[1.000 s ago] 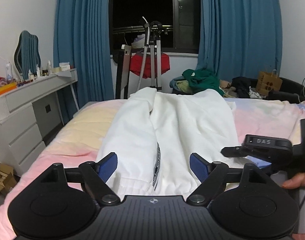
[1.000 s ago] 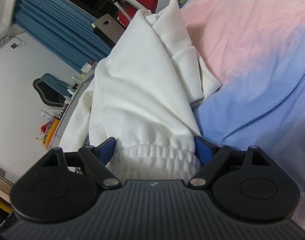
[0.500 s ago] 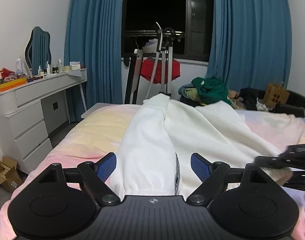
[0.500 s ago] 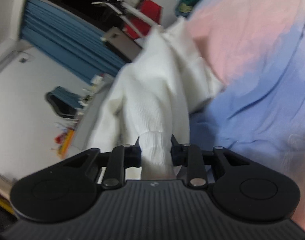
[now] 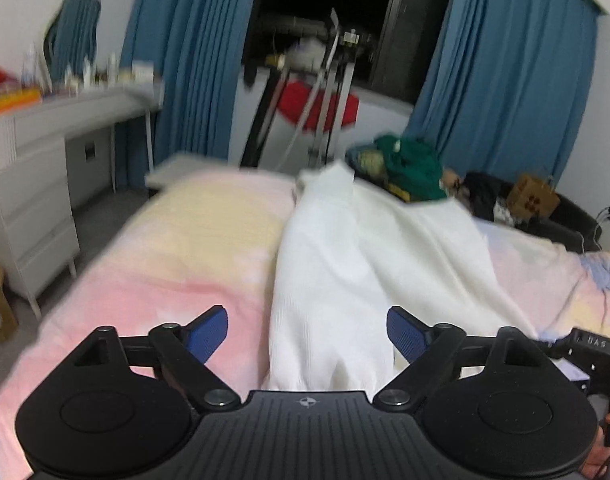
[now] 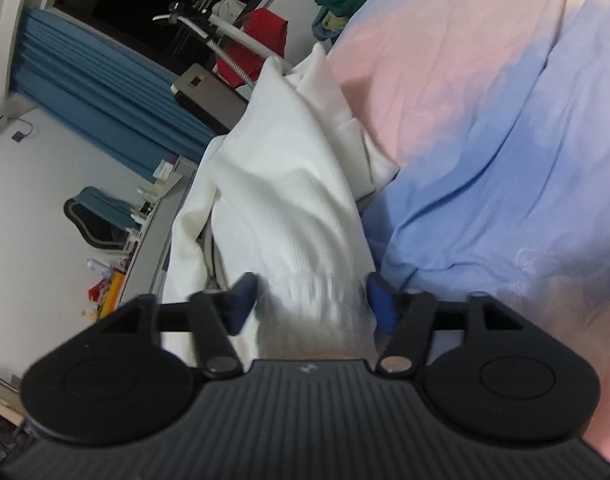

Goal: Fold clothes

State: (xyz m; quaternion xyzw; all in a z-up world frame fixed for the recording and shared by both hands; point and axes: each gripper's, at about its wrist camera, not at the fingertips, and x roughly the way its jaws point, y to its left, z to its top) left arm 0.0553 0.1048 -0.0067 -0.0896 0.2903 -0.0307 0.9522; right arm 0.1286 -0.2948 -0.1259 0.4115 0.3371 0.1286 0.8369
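Right tongs (image 6: 311, 300) spread around white garment's (image 6: 289, 184) ribbed cuff (blurred), bed (image 6: 485, 128) beneath.

A white, finely ribbed knit garment (image 5: 345, 264) with a gathered elastic cuff (image 6: 317, 296) is seen stretched lengthwise along the middle of a pastel pink, yellow and blue bed sheet (image 5: 193, 240), reaching towards the far edge of the bed. It is loosely folded into long overlapping panels with soft ridges. A shorter folded flap (image 6: 369, 152) is laid out on its right side, over the pink and blue part of the sheet.
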